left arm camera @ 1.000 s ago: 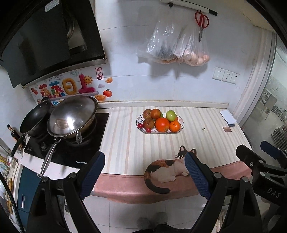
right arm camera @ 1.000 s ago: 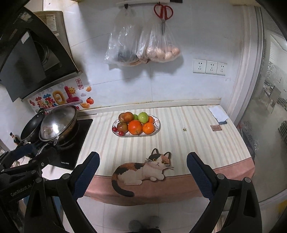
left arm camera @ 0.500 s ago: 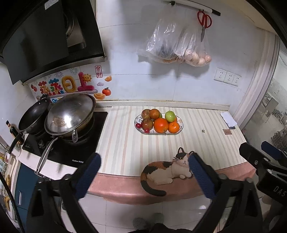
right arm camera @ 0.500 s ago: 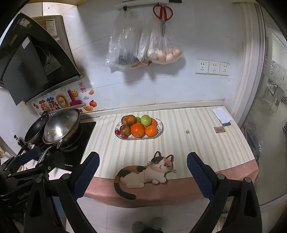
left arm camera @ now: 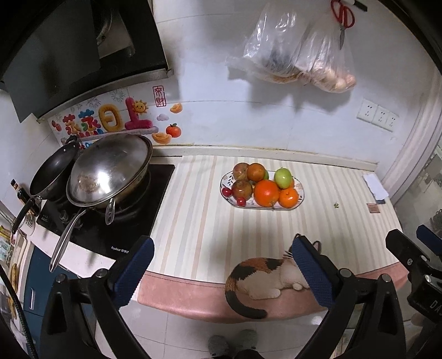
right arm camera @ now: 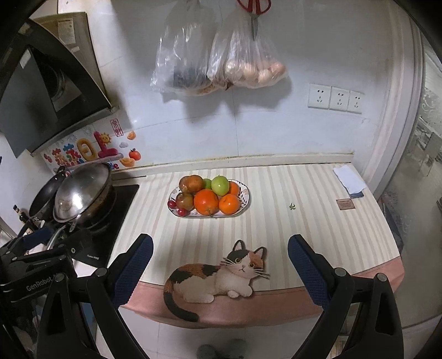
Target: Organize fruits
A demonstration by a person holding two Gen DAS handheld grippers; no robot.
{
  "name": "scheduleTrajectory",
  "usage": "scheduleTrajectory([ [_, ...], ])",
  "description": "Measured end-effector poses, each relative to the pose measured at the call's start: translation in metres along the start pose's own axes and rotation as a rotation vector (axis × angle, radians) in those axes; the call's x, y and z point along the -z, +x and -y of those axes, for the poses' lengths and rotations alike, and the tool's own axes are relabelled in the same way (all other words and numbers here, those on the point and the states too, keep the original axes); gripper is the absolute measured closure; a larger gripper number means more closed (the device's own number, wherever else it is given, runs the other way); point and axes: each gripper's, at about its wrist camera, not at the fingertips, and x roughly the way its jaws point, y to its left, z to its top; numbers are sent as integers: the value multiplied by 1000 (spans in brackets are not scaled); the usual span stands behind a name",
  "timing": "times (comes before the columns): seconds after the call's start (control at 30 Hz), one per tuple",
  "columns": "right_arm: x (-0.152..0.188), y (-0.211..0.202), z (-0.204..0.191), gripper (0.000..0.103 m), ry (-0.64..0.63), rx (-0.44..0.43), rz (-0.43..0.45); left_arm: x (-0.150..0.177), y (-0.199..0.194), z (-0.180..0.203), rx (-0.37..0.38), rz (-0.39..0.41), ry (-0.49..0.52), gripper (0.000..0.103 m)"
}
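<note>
An oval patterned plate sits mid-counter, piled with fruit: a large orange, a smaller orange, a green apple, reddish-brown apples and small red cherries. My left gripper is open and empty, held off the counter's front edge. My right gripper is also open and empty, at the front edge over a cat picture.
A stove with a steel wok and a black pan stands at the left. Plastic bags and red scissors hang on the wall. A white cloth lies at the far right.
Both grippers have drifted slightly nearer the counter, so the plate looms a little larger. Both stay open and empty; the fruit has not moved.
</note>
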Motion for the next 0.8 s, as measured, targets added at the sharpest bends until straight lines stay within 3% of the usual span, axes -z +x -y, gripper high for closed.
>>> scheduleTrajectory([
  [0.4, -16, 67, -7, 3, -13, -11, -73, -16, 44, 7, -27, -58, 36, 1],
  [0.8, -21, 88, -12, 3, -10, -16, -104, -21, 62, 4, -22, -89, 35, 1],
])
